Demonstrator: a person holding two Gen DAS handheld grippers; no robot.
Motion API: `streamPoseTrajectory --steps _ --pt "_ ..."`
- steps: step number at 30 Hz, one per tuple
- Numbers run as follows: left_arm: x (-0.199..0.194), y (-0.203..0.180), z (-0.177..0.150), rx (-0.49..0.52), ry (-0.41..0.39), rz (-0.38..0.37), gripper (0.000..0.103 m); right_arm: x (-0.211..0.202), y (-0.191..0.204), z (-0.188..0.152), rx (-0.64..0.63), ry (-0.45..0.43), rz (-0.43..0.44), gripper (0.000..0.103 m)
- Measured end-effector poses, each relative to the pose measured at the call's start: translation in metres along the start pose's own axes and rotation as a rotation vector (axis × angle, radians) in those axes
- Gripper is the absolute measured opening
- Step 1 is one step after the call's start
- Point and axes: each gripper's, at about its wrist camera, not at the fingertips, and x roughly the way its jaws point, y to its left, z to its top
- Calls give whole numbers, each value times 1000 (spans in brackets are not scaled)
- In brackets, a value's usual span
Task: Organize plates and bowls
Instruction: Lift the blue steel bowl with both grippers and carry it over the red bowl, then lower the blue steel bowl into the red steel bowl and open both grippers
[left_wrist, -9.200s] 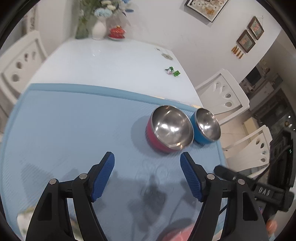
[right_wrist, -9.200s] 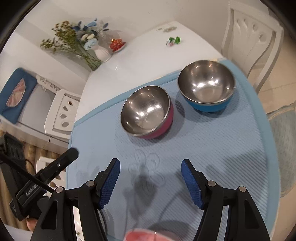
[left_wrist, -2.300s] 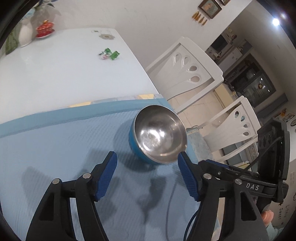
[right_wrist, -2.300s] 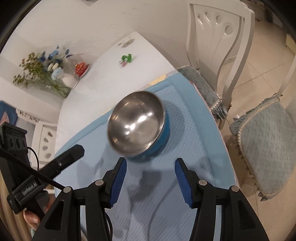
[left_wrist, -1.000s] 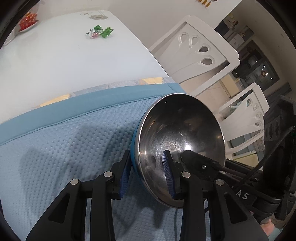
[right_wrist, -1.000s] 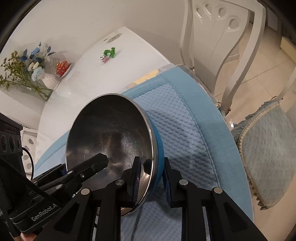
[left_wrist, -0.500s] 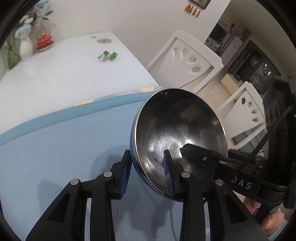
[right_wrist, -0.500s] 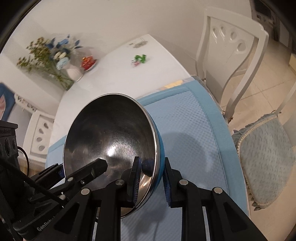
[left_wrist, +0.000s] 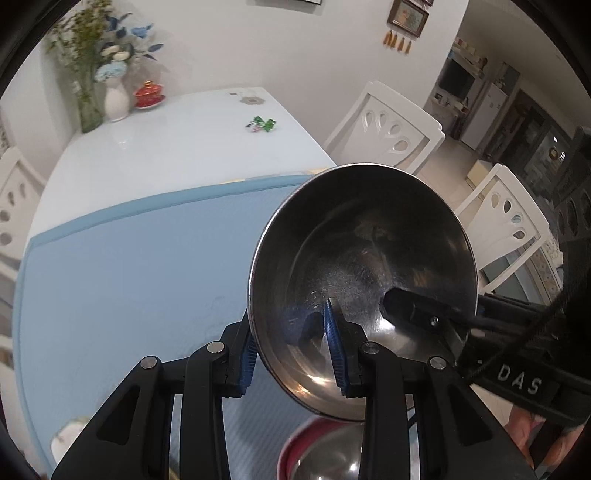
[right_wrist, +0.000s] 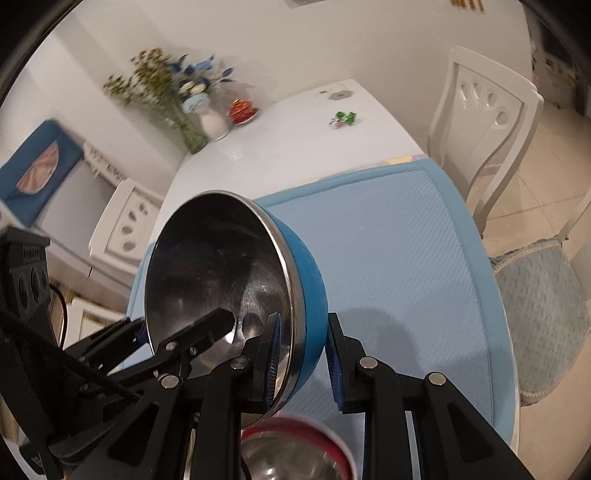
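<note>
Blue bowl (right_wrist: 236, 295) held tilted in the air above the blue mat (right_wrist: 399, 258) on the table (left_wrist: 166, 147), over the red bowl (right_wrist: 295, 454). Left claw (left_wrist: 291, 347) and right claw (right_wrist: 301, 362) each pinching its rim, one pad inside, one outside.

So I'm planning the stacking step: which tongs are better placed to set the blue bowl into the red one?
Neither clearly: left tongs and right tongs each clamp the blue bowl rim, and the red bowl sits just below both. Probably lower together.
</note>
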Motion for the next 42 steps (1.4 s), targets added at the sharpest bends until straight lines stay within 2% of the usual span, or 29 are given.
streamPoseTrajectory --steps 9,16,20,27,32,42 --pt "-35 1 -51 -72 -10 -8 30 -14 17 -47 -41 82 36 23" --pt "-30 -1 -87 -71 62 -54 30 -18 14 -69 -67 116 29 24" --pt "-34 -9 -103 -67 72 -70 30 -22 8 -81 -69 133 21 24" --pt "-41 -19 -124 -61 80 -69 30 -17 -4 -101 -39 200 39 24" --pt "-36 -12 -130 -133 87 -88 30 -8 -5 -113 -35 245 40 24" --pt "-27 -16 -156 -148 173 -127 30 0 -18 -125 -9 326 42 24"
